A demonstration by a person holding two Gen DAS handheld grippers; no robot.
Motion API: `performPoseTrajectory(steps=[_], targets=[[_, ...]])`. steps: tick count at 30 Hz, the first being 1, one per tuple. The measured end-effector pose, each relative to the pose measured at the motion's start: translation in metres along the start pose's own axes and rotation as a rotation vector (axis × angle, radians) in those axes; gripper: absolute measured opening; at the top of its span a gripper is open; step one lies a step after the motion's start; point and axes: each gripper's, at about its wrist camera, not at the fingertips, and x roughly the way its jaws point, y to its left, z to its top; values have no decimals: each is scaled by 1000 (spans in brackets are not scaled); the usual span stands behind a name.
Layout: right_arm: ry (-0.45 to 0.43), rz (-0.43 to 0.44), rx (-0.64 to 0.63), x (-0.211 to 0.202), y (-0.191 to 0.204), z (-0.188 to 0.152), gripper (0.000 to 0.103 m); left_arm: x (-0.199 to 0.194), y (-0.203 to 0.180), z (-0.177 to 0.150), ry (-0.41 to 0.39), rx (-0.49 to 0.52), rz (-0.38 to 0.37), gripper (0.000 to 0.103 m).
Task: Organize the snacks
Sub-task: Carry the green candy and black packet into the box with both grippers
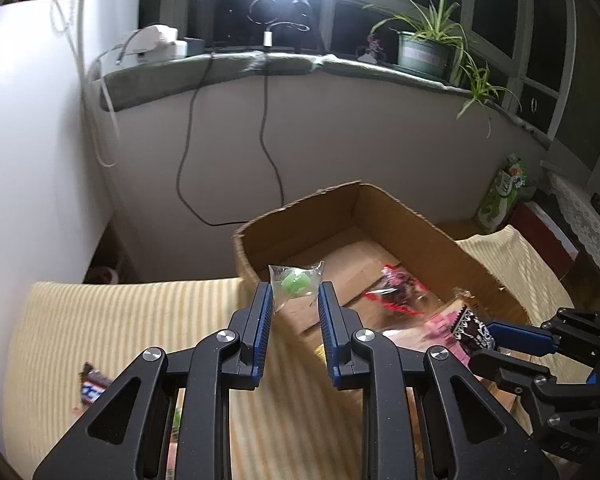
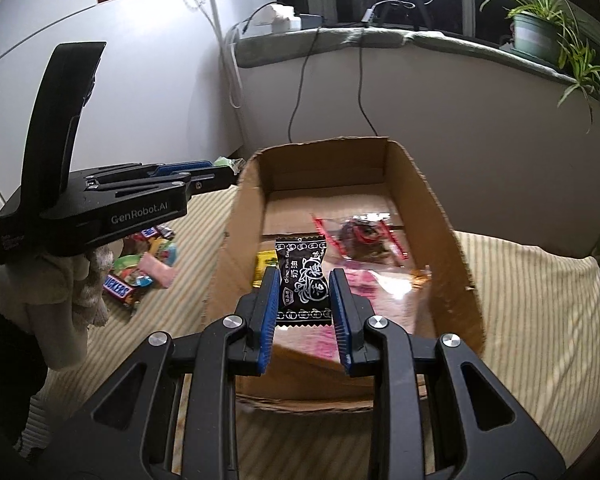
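The left tool (image 1: 294, 292) is gripping a clear-wrapped green candy (image 1: 296, 285) between its blue pads, holding it over the near-left corner of the open cardboard box (image 1: 404, 210). The right tool (image 2: 304, 280) is clenching a black candy packet with white print (image 2: 302, 280), hanging above the box's near end, just inside its front wall. In the left wrist view the right tool is reaching in from the right of the box with the same black packet at its tip. Inside the box, a red-edged clear packet with dark contents (image 2: 362, 236) is lying toward the middle of the floor, pink wrappers (image 2: 360, 284) are lying nearer the front, and a yellow wrapper (image 2: 265, 260) is lying against the left wall. The box is sitting on a striped cream-yellow cloth (image 2: 532, 320). Left of the box, a heap of loose snacks (image 2: 144, 268) is lying on that cloth, a Snickers bar (image 2: 118, 286) among them. A light knitted sleeve (image 2: 60, 300) is showing beneath the left tool's body, well left of the box.
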Motion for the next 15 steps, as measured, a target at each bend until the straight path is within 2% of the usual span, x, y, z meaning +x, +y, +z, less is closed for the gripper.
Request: performPoseTrajectory(steps=[15], targets=[[20,-11,35,13,-29,1,26,23,-22,5,36,25,-25,22]])
